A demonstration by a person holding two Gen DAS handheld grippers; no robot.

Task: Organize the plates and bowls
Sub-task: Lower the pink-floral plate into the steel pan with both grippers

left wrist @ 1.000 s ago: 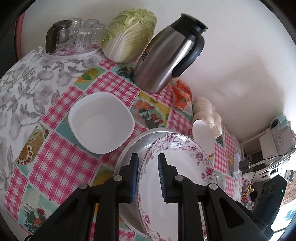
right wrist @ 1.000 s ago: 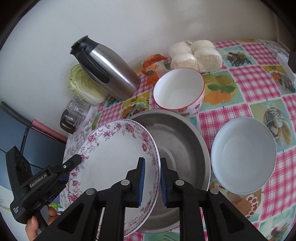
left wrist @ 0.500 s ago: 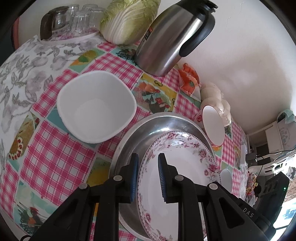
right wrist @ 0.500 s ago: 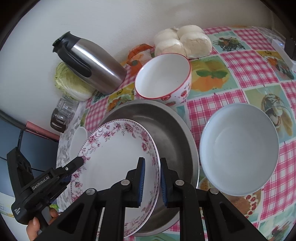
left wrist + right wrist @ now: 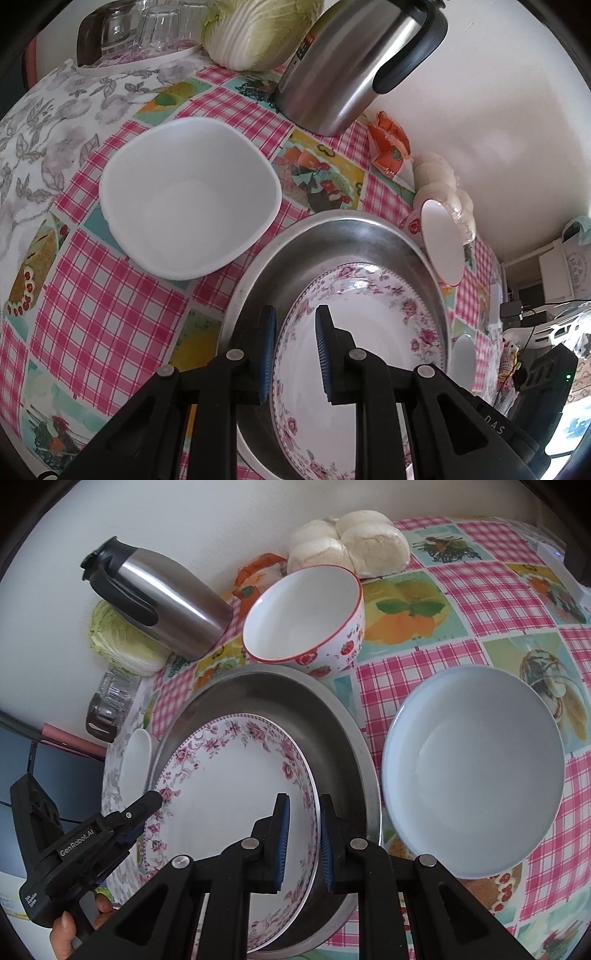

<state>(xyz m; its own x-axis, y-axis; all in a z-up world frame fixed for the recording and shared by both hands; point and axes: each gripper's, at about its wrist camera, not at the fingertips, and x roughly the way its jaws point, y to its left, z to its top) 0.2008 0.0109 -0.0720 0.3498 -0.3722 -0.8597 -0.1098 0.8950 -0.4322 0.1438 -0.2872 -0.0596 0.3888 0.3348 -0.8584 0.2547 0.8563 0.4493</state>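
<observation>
A white plate with pink flowers (image 5: 369, 350) (image 5: 229, 786) sits low inside a large steel basin (image 5: 343, 240) (image 5: 317, 716). My left gripper (image 5: 293, 343) is shut on the plate's left rim. My right gripper (image 5: 302, 830) is shut on the plate's right rim. The left gripper also shows in the right wrist view (image 5: 147, 805). A white square bowl (image 5: 188, 195) lies left of the basin. A red-rimmed strawberry bowl (image 5: 303, 616) (image 5: 441, 247) stands behind it. A pale blue bowl (image 5: 476, 771) lies to its right.
A steel thermos jug (image 5: 354, 62) (image 5: 159, 598), a cabbage (image 5: 258, 29) and a tray of glasses (image 5: 140, 33) stand at the back by the wall. White buns (image 5: 351, 542) and an orange packet (image 5: 388, 144) lie behind the strawberry bowl. The tablecloth (image 5: 110, 295) is pink checked.
Both grippers have lowered the flowered plate down into the steel basin and moved closer to the table. Both grips have held.
</observation>
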